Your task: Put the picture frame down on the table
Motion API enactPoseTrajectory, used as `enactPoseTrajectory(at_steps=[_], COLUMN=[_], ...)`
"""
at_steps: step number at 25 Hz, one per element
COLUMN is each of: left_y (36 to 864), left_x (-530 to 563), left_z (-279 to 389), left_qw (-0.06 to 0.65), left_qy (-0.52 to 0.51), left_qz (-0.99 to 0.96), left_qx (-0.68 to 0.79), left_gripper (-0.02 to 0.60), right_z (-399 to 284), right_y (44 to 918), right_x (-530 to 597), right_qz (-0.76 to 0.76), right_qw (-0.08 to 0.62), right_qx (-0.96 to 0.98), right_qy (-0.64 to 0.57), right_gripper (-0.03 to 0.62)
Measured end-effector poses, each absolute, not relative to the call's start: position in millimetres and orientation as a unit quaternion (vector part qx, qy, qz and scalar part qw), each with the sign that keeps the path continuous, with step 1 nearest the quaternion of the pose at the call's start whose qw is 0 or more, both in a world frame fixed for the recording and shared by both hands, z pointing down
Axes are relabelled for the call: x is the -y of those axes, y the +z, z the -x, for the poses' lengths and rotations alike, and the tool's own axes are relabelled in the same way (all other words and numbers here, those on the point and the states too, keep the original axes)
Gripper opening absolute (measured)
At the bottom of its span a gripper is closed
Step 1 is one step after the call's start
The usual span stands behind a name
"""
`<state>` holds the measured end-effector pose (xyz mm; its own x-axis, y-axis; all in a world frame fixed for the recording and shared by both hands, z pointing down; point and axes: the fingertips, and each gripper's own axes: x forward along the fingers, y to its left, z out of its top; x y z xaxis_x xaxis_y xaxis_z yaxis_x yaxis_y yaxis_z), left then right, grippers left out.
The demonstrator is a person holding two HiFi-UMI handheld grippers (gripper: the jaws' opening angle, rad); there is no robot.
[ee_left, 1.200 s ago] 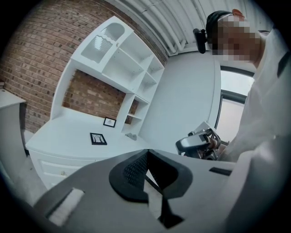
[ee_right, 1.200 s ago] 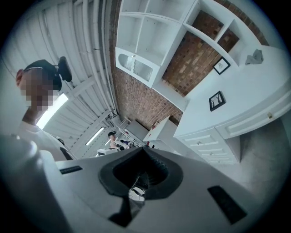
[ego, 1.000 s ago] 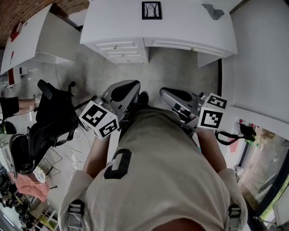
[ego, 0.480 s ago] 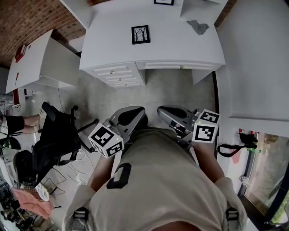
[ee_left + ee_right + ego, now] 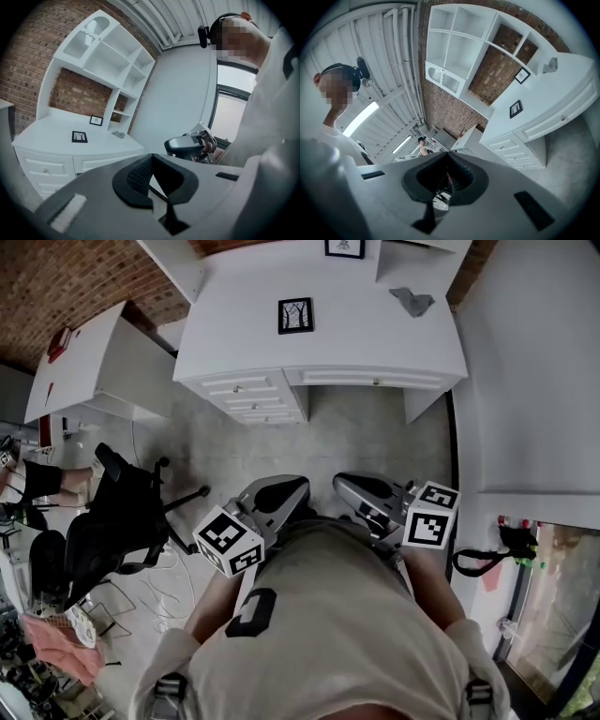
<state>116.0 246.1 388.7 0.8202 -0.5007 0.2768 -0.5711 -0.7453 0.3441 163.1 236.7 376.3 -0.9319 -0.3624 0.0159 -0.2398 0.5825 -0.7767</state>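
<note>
Backing away, you carry the left gripper [image 5: 153, 154] and right gripper [image 5: 447, 152] further from the white tabletop [image 5: 375, 329], both closed and empty. The small black picture frame [image 5: 295, 315] lies flat on it, so the task looks finished.

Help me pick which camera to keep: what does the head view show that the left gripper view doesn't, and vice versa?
Only the head view: the black office chair. Only the left gripper view: the upper shelves and the ceiling. Both: the white desk, the picture frame on it, and the right gripper.
</note>
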Motion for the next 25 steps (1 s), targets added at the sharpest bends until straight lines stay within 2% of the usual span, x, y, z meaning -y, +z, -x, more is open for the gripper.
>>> enactPoseTrajectory(at_steps=[12, 25], left_y=[400.4, 402.6], left_x=[-283.6, -251.0], left_z=[-126.1, -88.9], left_qw=[0.221, 0.223], left_qy=[0.114, 0.106], left_qz=[-0.915, -0.915], left_qx=[0.316, 0.32], left_gripper=[-0.003, -0.003], right_z=[-161.2, -135.9], right_y=[389.0, 393.3], right_x=[-267.4, -234.4], right_qz=[0.124, 0.158], right_qw=[0.074, 0.054], right_qx=[-0.878, -0.874], right_qy=[-0.456, -0.456], right_gripper=[0.003, 0.003])
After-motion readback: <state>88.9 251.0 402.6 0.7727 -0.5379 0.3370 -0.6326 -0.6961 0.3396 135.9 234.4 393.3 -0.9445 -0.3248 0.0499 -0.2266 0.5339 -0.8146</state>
